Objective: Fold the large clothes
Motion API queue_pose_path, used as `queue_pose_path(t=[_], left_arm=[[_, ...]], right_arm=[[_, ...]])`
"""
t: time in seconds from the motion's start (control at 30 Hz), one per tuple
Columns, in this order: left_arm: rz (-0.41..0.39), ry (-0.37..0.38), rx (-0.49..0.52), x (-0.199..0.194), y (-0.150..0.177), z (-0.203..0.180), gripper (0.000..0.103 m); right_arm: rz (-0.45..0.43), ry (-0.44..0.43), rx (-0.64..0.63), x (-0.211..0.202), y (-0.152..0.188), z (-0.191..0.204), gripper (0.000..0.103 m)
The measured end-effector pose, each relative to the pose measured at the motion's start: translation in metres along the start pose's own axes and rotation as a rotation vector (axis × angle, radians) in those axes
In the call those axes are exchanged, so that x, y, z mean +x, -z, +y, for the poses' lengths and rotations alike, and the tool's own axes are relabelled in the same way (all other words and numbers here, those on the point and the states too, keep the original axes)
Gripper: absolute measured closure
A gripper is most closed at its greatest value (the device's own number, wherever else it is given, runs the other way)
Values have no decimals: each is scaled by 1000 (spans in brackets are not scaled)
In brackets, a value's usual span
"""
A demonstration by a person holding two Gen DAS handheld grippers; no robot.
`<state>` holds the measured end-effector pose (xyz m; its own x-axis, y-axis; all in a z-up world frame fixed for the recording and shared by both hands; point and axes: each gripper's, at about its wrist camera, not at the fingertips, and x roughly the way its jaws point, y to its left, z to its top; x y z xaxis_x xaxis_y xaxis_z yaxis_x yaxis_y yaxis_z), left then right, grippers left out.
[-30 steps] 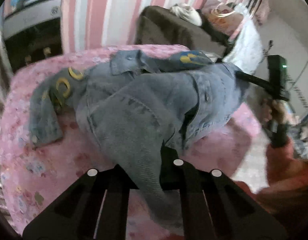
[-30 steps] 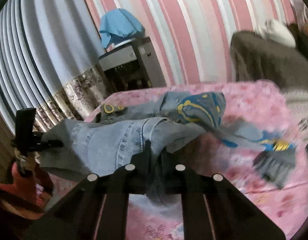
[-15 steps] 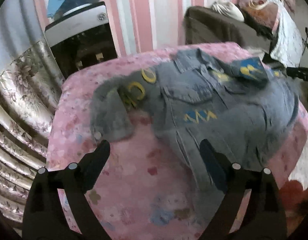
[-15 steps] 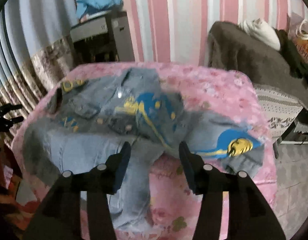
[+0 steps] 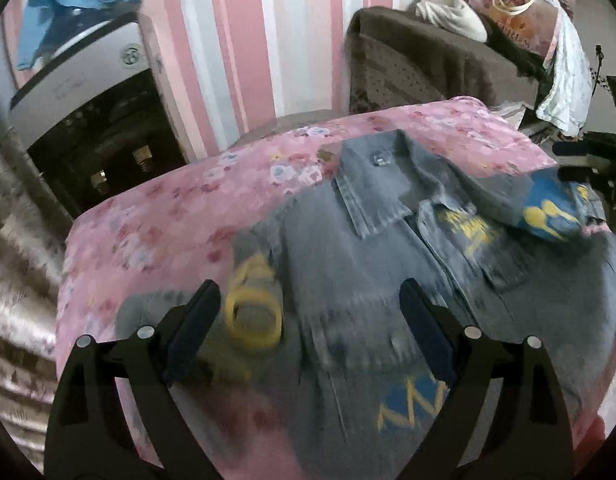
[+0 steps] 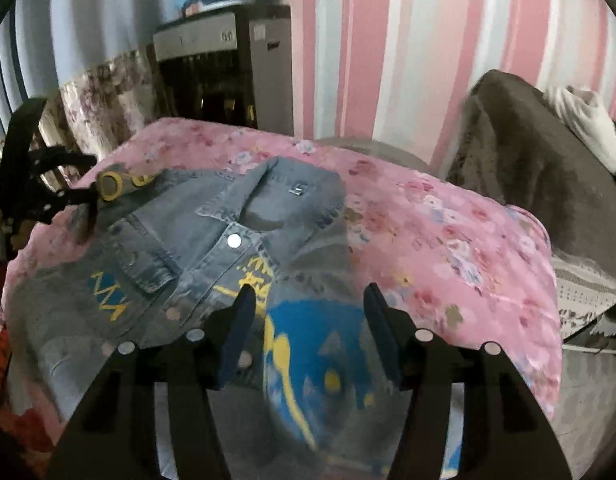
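A grey-blue denim jacket lies front up, collar to the far side, on the pink floral cover. My left gripper hangs wide open just above its left shoulder, beside the sleeve's yellow ring print, with nothing gripped. In the right wrist view the jacket spreads to the left. My right gripper hovers over the blue and yellow painted sleeve. Its jaws are opening and the pads press on nothing. The left gripper shows at that view's left edge by the ringed sleeve.
A pink-striped wall stands behind. A grey appliance with blue cloth on top is at the back left, next to a patterned curtain. A dark brown seat piled with clothes and bags is at the back right.
Both grippers held the jacket's lower edge lifted, then let go and opened. The jacket now lies flat, and both grippers have moved in over its shoulders and sleeves.
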<state>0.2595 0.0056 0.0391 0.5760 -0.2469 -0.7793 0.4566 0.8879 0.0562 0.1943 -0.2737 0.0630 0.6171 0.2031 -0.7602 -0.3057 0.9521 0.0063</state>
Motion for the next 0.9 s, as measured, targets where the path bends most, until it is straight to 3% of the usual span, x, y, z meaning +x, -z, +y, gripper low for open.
queue_pose_path(t=[0.27,0.47,0.53,0.63,0.67,0.7,0.77,0.9], left_arm=[[134,6,21,89,-30,9,14],[285,34,-42,147,-15,44,26],[275,46,-40,147,-13,47,26],[267,38,-24,144,-12,46,48],[262,36,-27,142,-12,47,68],[258,56,-49,139,-12,49,80],[235,75,-68,133,-12,50,89],[159,-4,-22,118,-9,38,94]], right_arm=[[173,-9,-66,71,-13,4,46],[295,-15,-34,111,4,-16,46],[328,-21,-23,120,10,-21,51],[340,-46,-11,124,16,-21,76],[337,-42,-20,124,16,-19,87],[334,-30,-45,122,16,-16,88],[318,14,-112,120,16,-5,90],[254,187,-248,109,13,7,93]])
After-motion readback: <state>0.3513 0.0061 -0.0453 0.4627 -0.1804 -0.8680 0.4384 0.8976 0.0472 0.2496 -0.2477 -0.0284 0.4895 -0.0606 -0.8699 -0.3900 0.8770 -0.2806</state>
